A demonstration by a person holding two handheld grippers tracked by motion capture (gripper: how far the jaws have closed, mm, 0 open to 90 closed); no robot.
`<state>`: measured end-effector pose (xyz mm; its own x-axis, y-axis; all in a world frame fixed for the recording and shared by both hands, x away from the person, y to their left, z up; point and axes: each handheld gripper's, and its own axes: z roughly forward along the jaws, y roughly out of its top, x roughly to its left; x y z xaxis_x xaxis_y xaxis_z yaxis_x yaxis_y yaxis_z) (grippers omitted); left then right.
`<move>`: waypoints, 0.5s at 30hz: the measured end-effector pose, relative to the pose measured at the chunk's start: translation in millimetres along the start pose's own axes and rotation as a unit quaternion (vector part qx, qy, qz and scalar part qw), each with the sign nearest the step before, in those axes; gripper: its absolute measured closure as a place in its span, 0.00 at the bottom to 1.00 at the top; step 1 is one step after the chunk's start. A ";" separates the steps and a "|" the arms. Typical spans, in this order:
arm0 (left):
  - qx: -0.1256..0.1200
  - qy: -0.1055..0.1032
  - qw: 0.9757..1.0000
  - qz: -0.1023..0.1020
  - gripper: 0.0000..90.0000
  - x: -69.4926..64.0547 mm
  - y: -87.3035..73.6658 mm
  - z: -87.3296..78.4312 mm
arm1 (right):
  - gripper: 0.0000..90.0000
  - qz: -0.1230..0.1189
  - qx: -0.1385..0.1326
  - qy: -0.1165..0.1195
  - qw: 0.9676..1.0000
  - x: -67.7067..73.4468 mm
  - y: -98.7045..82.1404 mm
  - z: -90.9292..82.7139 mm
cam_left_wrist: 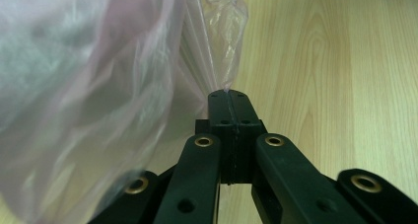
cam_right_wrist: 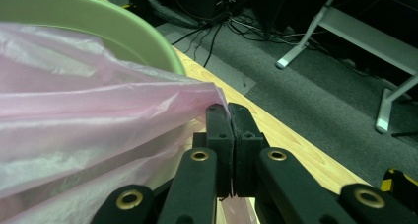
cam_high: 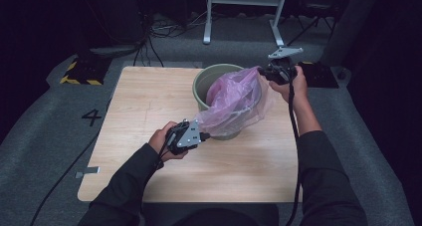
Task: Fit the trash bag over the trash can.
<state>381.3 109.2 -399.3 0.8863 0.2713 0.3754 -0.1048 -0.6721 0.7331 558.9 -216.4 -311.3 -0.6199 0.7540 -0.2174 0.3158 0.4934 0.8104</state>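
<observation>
A thin pink plastic bag [cam_high: 234,99] is draped over a pale green bin [cam_high: 211,76] on the wooden table [cam_high: 149,101]. My left gripper [cam_high: 201,135] is at the bin's near side, shut on the bag's near edge. In the left gripper view the bag [cam_left_wrist: 98,86] runs out from the closed left gripper [cam_left_wrist: 229,93]. My right gripper [cam_high: 262,72] is above the bin's far right rim, shut on the bag's other edge. The right gripper view has the bag [cam_right_wrist: 88,135] stretched from the closed right gripper [cam_right_wrist: 229,108], with the bin's rim [cam_right_wrist: 98,21] behind it.
The table stands on grey carpet [cam_high: 59,116]. A white desk frame [cam_high: 244,7] and several cables [cam_high: 164,27] lie beyond the far edge. A yellow-and-black striped block [cam_high: 82,71] is at the far left. The table's left half and near side are bare wood.
</observation>
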 end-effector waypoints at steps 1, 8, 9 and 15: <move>0.003 0.000 1.000 -0.002 1.00 -0.1 -1.6 -0.1 | 0.99 0.003 -0.001 0.000 1.000 -1.0 -0.9 1.8; -0.019 0.006 0.999 -0.026 0.87 -5.3 -8.9 -7.6 | 0.99 0.013 0.003 -0.004 1.000 -1.0 -6.9 9.4; -0.022 0.012 0.999 -0.037 0.70 -5.9 -8.3 -9.5 | 0.99 0.013 0.002 -0.005 1.000 -0.4 -6.8 9.1; -0.098 0.024 0.993 -0.058 0.29 -15.7 4.2 -42.1 | 0.99 0.012 -0.005 -0.007 1.000 -0.2 -4.2 2.5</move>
<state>348.0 131.1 -378.3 0.8755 0.3749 0.3047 -0.0933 -0.4877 0.8680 559.4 -217.6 -316.0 -0.6018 0.7715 -0.2066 0.3228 0.4716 0.8206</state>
